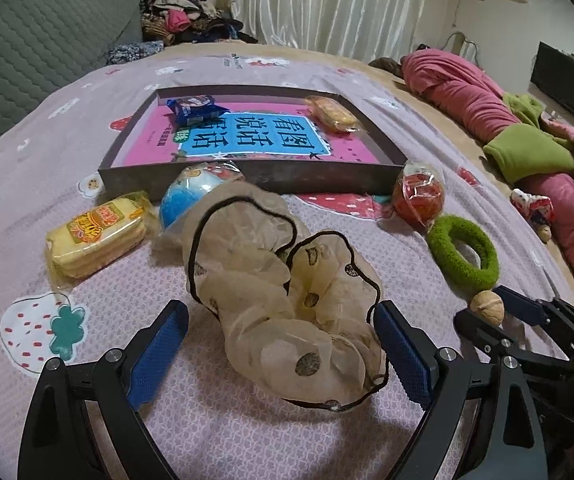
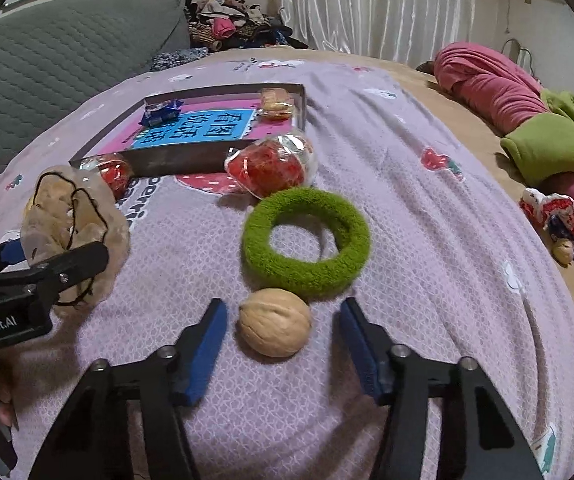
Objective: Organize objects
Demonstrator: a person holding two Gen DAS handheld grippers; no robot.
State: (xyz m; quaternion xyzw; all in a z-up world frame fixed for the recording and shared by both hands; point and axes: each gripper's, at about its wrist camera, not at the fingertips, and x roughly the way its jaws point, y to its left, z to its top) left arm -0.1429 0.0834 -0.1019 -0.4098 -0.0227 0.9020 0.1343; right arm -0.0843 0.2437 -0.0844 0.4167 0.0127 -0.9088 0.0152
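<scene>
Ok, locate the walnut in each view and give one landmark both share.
Left wrist: walnut far right, below the green ring, at the right tongs.
Right wrist: walnut low centre, between the open right tongs, touching the ring.
Shared landmark: tray.

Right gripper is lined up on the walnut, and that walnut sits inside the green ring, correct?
Not quite. The right gripper does straddle the walnut, pads not yet touching it, but the walnut lies outside the green ring, against its near edge. The right wrist view shows it.
</scene>
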